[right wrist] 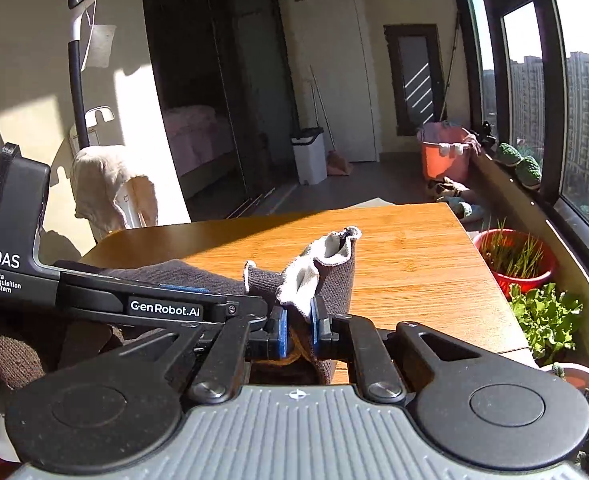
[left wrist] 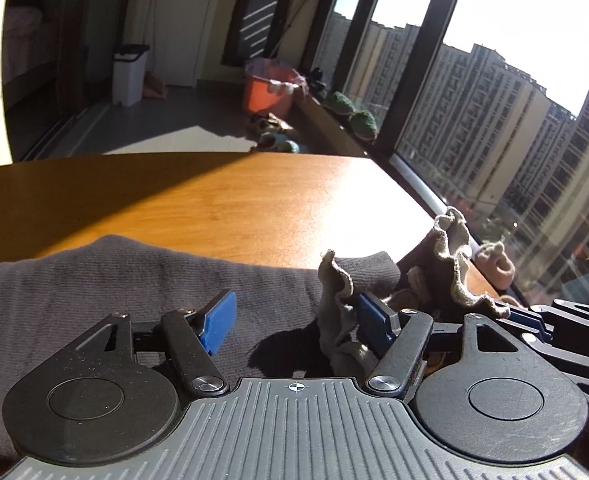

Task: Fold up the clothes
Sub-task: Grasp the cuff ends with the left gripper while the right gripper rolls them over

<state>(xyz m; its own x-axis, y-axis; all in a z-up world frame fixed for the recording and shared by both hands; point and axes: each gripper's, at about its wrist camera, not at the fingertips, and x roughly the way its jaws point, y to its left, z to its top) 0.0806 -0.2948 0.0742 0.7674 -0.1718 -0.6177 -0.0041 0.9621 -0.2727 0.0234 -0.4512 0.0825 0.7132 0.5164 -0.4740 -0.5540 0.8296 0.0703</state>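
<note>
Both tongs work at the near right corner of the wooden worktop (right wrist: 414, 264), where a dark grey knitted garment (left wrist: 114, 292) lies spread across the near edge. Left tongs (left wrist: 294, 322) stand wide apart over the knit; their right blue pad (left wrist: 372, 322) touches a ruffled pale hem (left wrist: 336, 304), but nothing is pinched between the two pads. Right tongs (right wrist: 296, 330) are closed tight on a bunched fold of the same garment, with its pale ruffled trim (right wrist: 318, 268) standing up just above the blue pads. In the right wrist view the left tool's black body crosses just to the left, close beside the right tongs. Sunlight floods the far half of the worktop.
</note>
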